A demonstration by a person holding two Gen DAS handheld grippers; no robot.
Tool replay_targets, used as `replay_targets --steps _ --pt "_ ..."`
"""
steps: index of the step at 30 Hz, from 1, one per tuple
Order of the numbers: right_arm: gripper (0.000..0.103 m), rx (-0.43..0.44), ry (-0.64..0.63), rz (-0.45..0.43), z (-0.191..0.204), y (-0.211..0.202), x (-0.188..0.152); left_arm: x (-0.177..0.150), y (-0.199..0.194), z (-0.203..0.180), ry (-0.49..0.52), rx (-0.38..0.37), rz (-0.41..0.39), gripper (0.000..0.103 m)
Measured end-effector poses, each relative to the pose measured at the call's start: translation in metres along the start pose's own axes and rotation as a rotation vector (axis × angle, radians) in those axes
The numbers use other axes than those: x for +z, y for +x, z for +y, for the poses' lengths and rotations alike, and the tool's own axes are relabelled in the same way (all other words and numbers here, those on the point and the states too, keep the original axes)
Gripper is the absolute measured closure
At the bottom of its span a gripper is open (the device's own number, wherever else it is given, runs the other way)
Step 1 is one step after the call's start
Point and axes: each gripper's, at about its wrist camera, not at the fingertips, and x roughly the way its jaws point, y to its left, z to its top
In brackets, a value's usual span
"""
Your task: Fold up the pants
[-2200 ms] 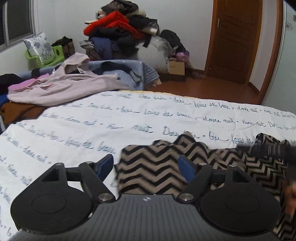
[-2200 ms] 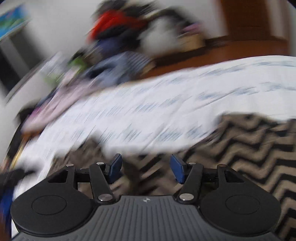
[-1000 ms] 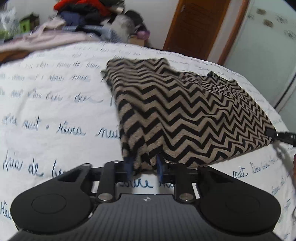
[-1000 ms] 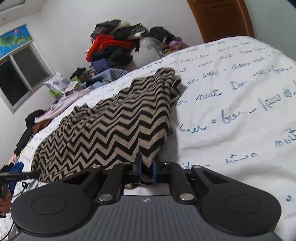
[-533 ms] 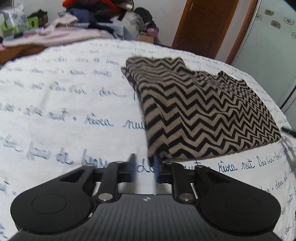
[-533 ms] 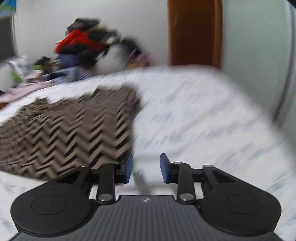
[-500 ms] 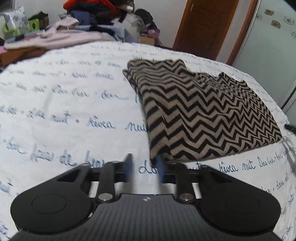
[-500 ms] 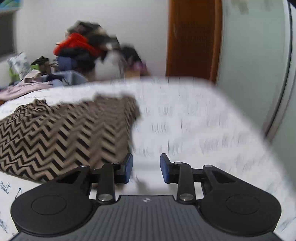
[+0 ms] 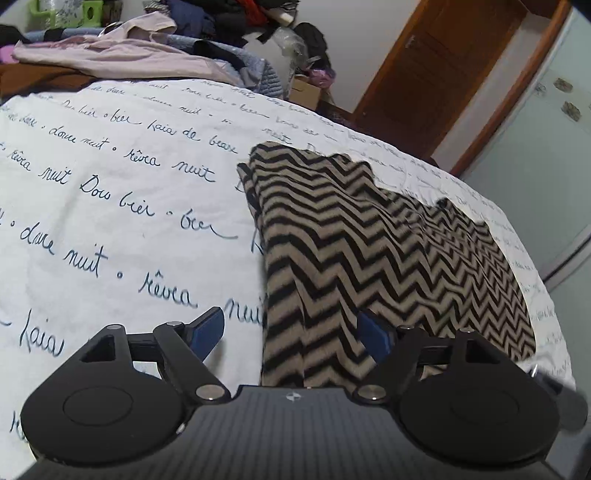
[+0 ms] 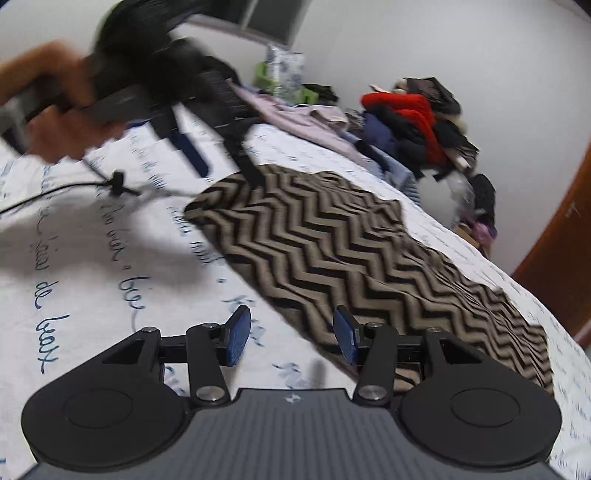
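While the zigzag pants (image 9: pixel 388 251) lie folded flat on the white bedspread (image 9: pixel 110 206) with blue script, I hold my left gripper (image 9: pixel 291 332) at the bottom of its frame, over their near corner. Its jaws are opening; the blue pads (image 9: pixel 207 328) stand wide, one over bare bedspread at lower left, the other over the striped cloth at lower right, and the pants' near edge runs between them without either pad pressing it. From this view the pants fill the centre and right of the frame, running up toward a wooden door (image 9: pixel 436 77) at upper right. A heap of clothes (image 9: pixel 229 22) sits along the top, and a pink garment (image 9: pixel 122 59) lies at upper left. In the right wrist view my right gripper (image 10: pixel 291 341) is also opening, its pads apart with white bedspread between them, and the pants' long edge passes just by the right pad; nothing is held. There the pants (image 10: pixel 351 251) stretch diagonally from centre to lower right. My left hand (image 10: pixel 55 110), blurred, shows at upper left with the other gripper's dark body, and a thin black cable (image 10: pixel 74 188) trails below it.
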Motion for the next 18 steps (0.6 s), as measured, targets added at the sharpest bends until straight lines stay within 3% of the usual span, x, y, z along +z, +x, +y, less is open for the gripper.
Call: replay_targets --steps 5,10,14,18 --pt "0.054 -0.031 -0.044 0.018 0.010 0.013 0.000 0.017 0.021 0.010 -0.071 -0.005 0.022 0.022" --pt "0.054 -0.046 -0.059 0.013 0.014 0.023 0.002 0.026 0.035 0.003 -0.038 0.141 0.013 0.021" --pt "0.054 -0.050 -0.046 0.011 0.015 0.027 0.003 0.026 0.042 -0.010 0.031 0.252 -0.002 0.013" --pt "0.039 -0.091 -0.050 0.003 0.017 0.028 0.002 0.022 0.044 -0.024 0.117 0.315 -0.022 0.011"
